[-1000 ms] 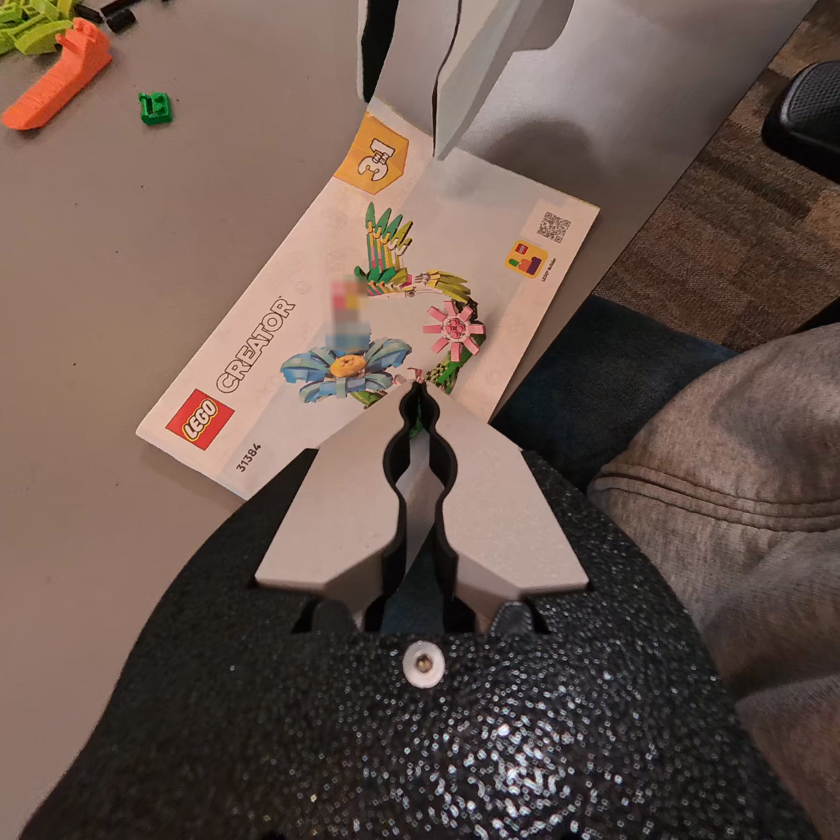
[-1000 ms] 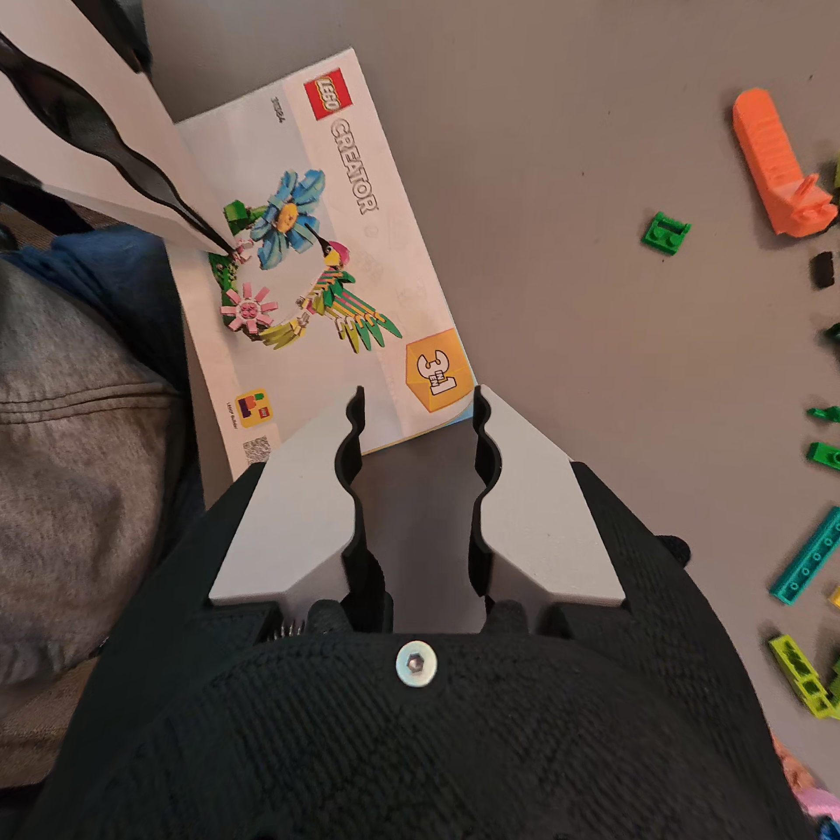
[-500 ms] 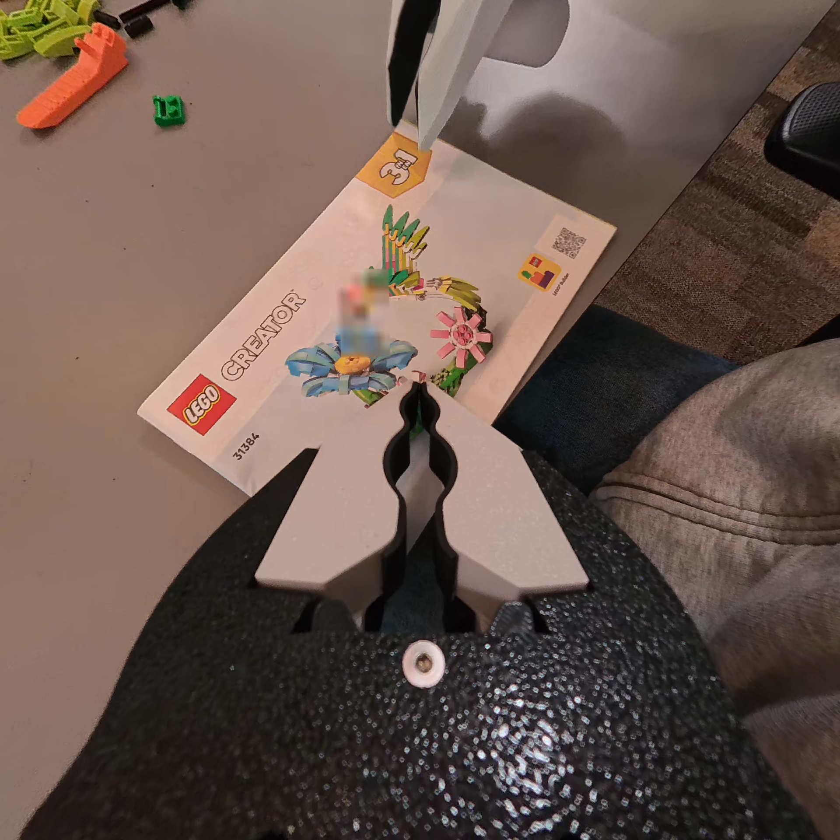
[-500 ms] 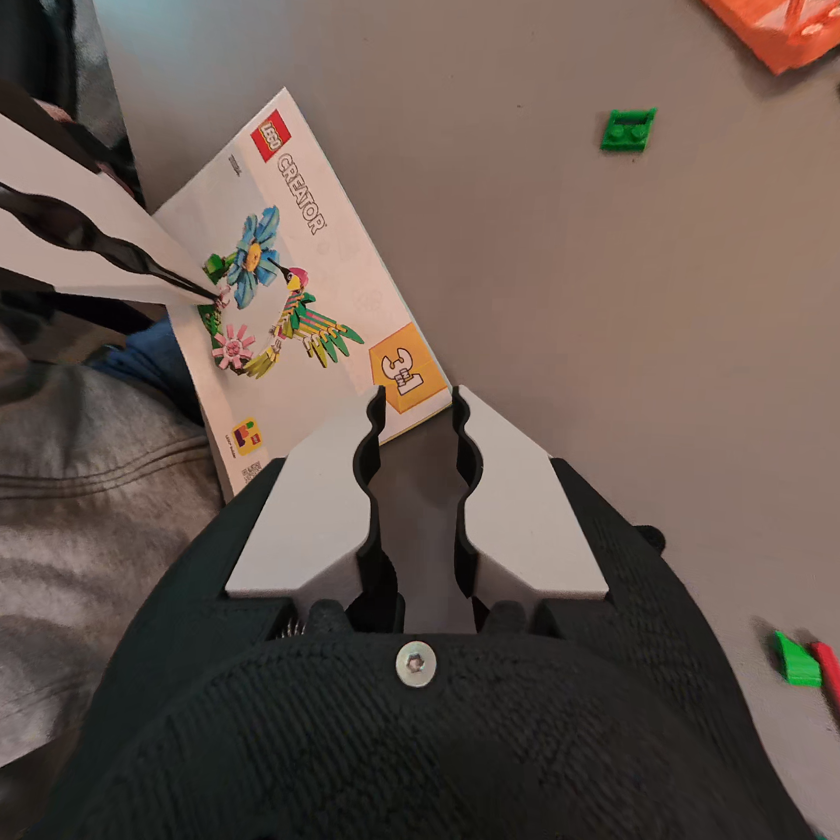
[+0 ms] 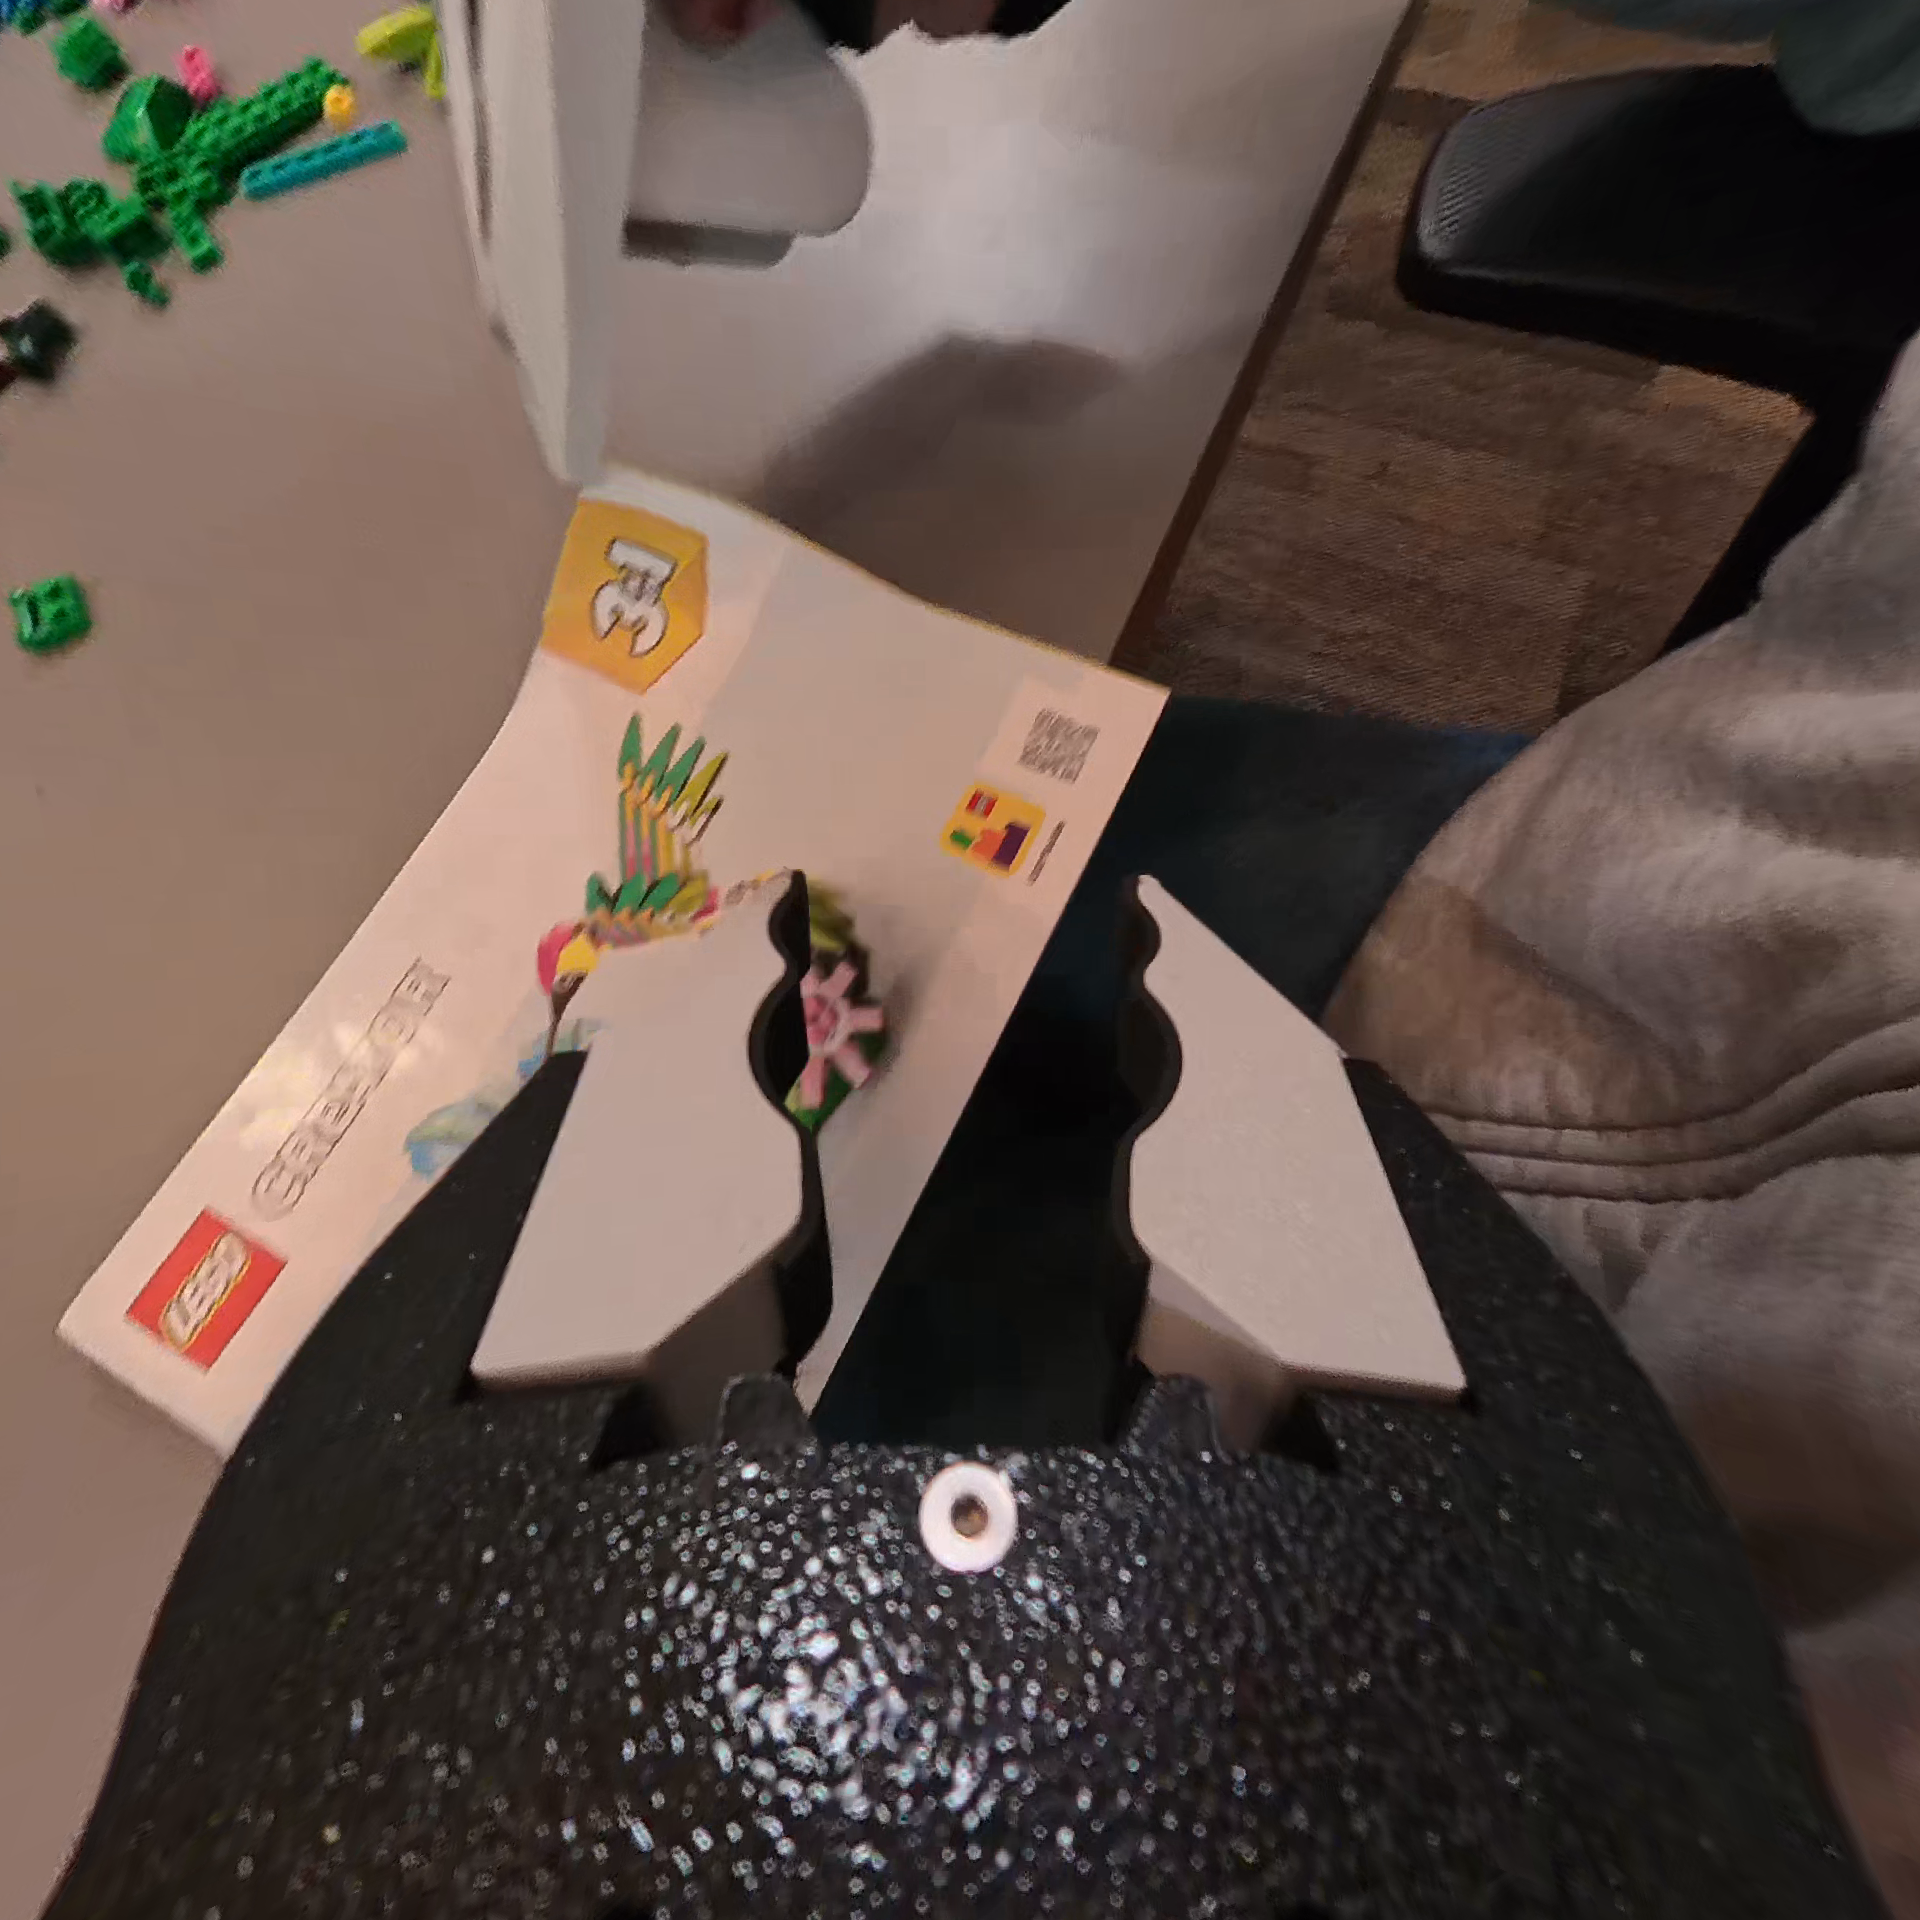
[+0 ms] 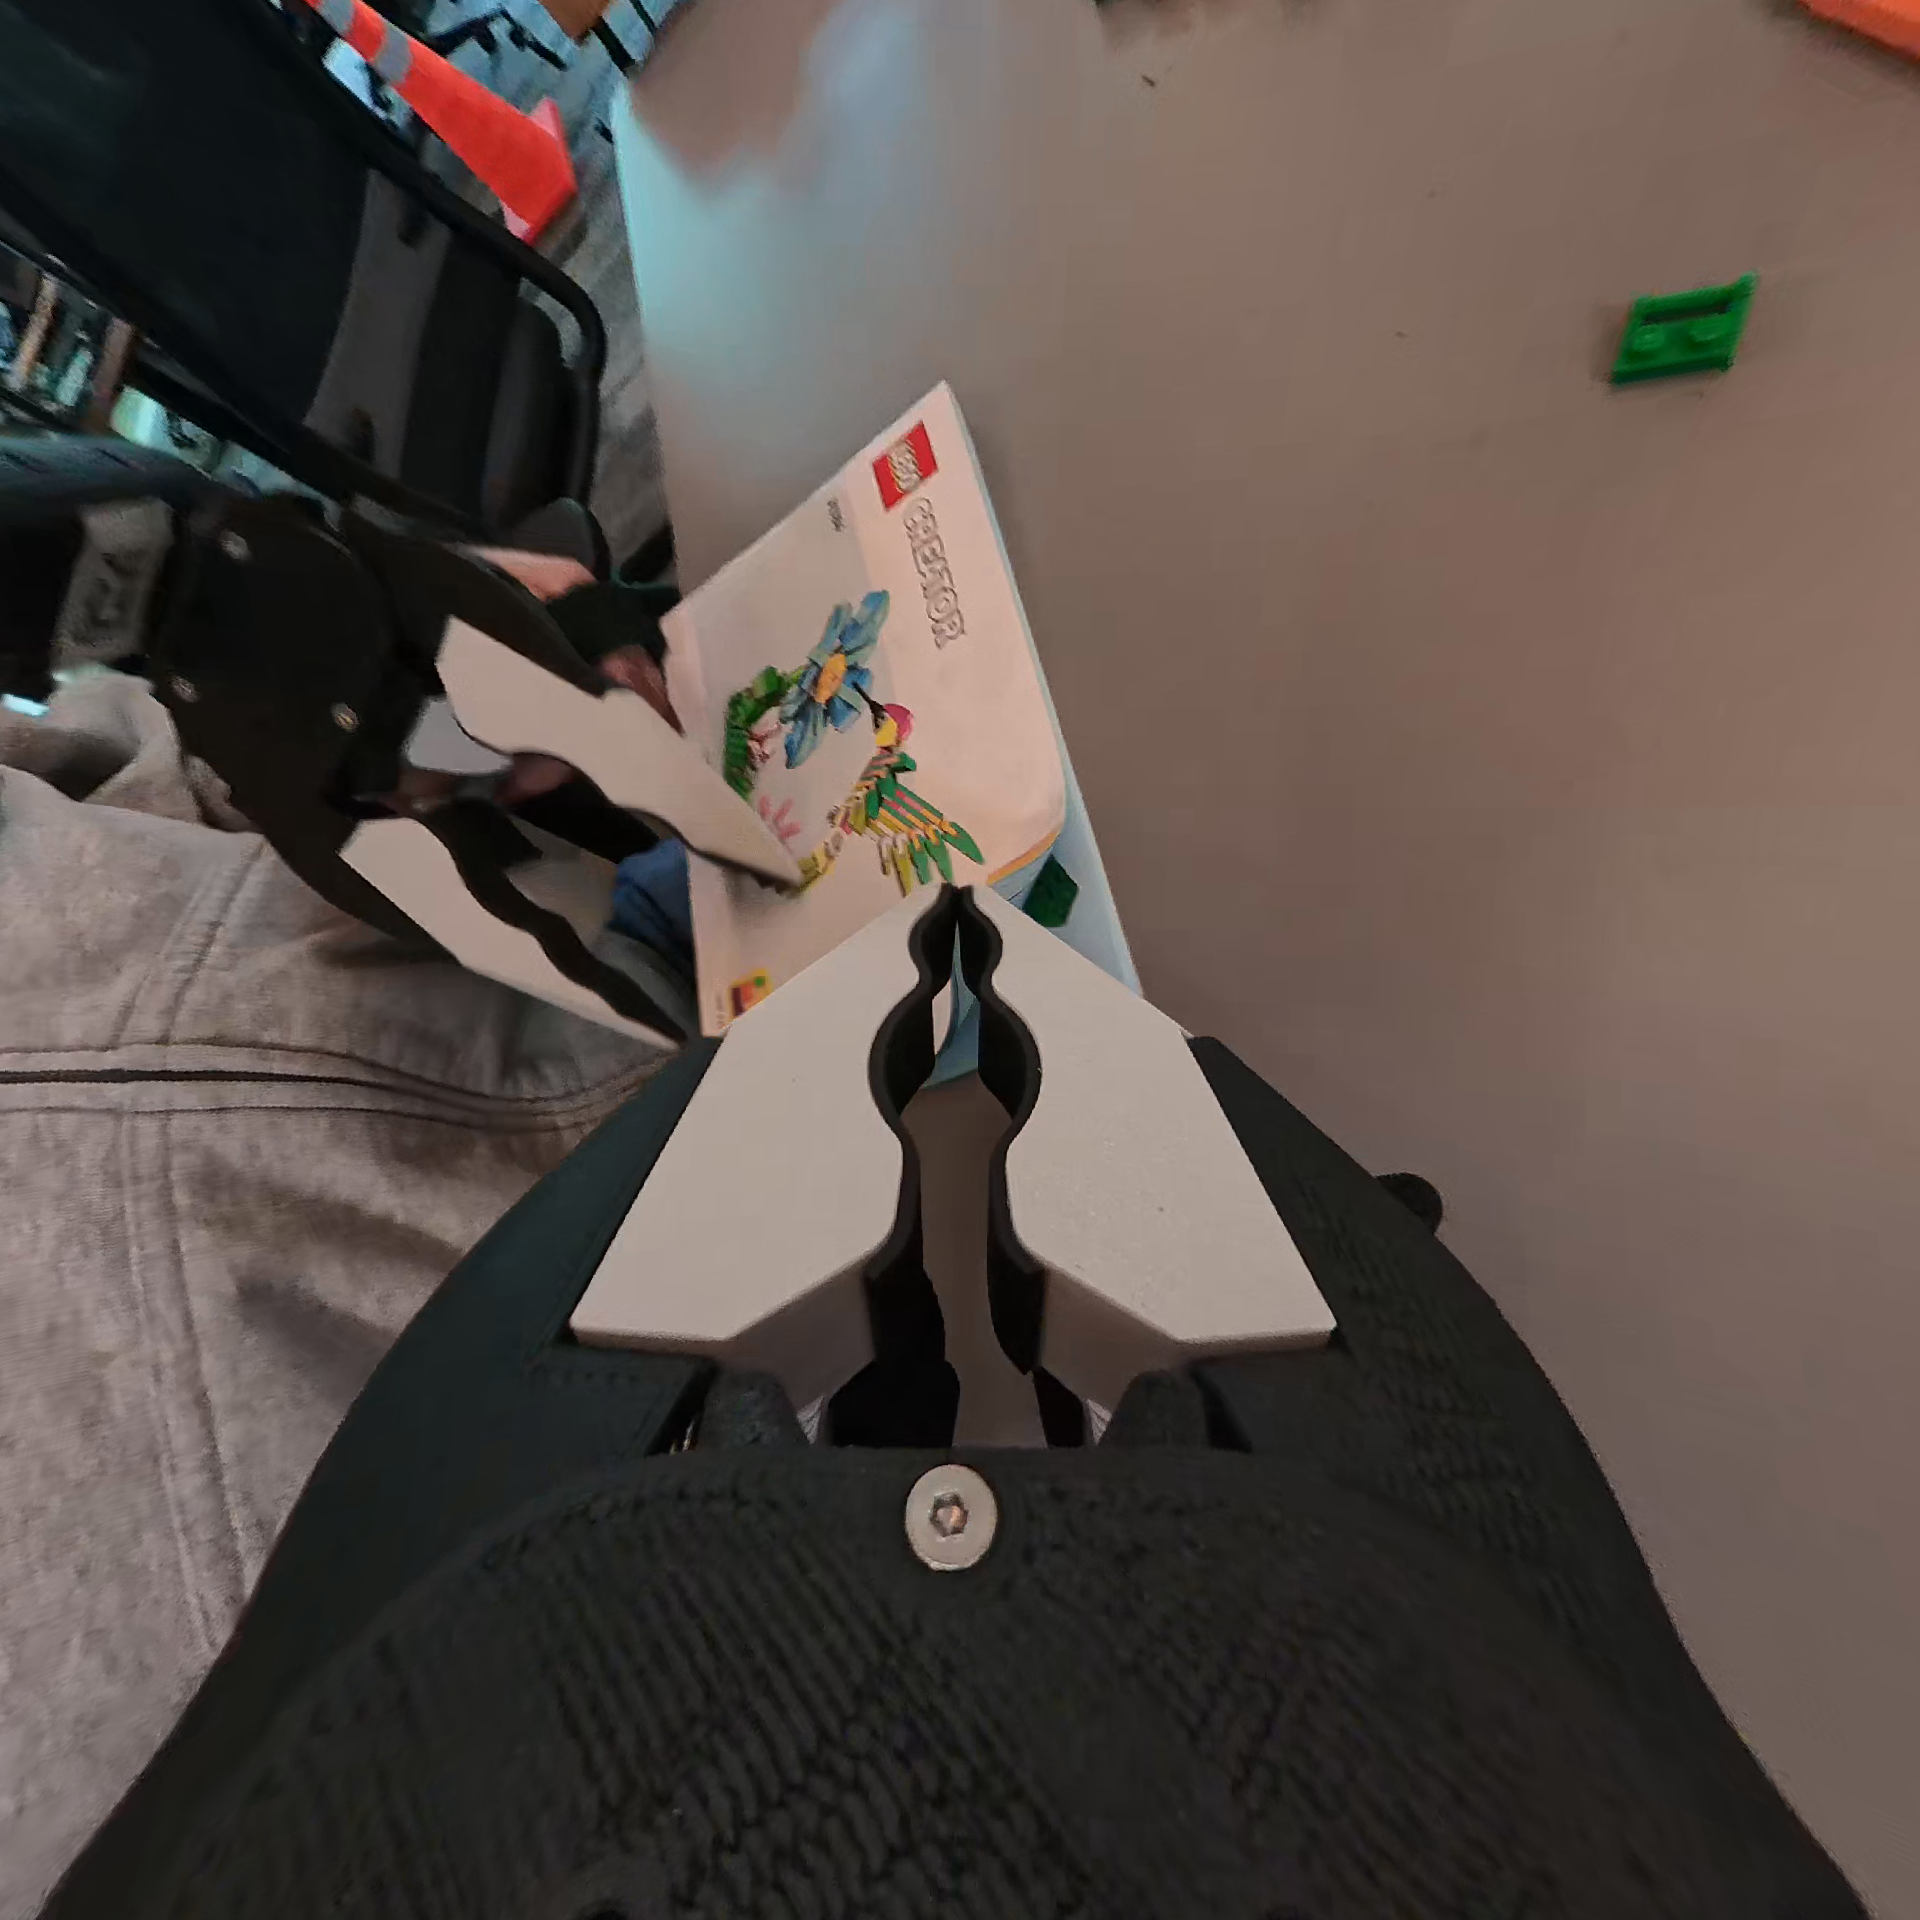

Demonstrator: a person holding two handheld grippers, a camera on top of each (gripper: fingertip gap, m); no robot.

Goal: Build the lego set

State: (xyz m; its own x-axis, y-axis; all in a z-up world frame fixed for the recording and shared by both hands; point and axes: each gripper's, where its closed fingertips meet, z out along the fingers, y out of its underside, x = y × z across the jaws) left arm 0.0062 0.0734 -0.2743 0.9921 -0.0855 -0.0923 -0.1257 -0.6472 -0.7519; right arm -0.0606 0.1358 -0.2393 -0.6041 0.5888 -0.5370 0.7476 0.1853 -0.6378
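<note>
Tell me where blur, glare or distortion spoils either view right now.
Left wrist view: motion blur smears the booklet print, the green bricks and the far right tool; soft glare on the cover's lower part. Right wrist view: sharper near the right tool, blurred at the top edge, with wide-angle bending toward the corners.

Glossy paper booklet [image 5: 852, 665]; matt grey table [image 6: 1455, 727]

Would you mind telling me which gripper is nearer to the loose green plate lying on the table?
Right. The right gripper pinches the booklet corner on the green plate's side; the left gripper is open over the booklet's opposite edge, by the lap.
</note>
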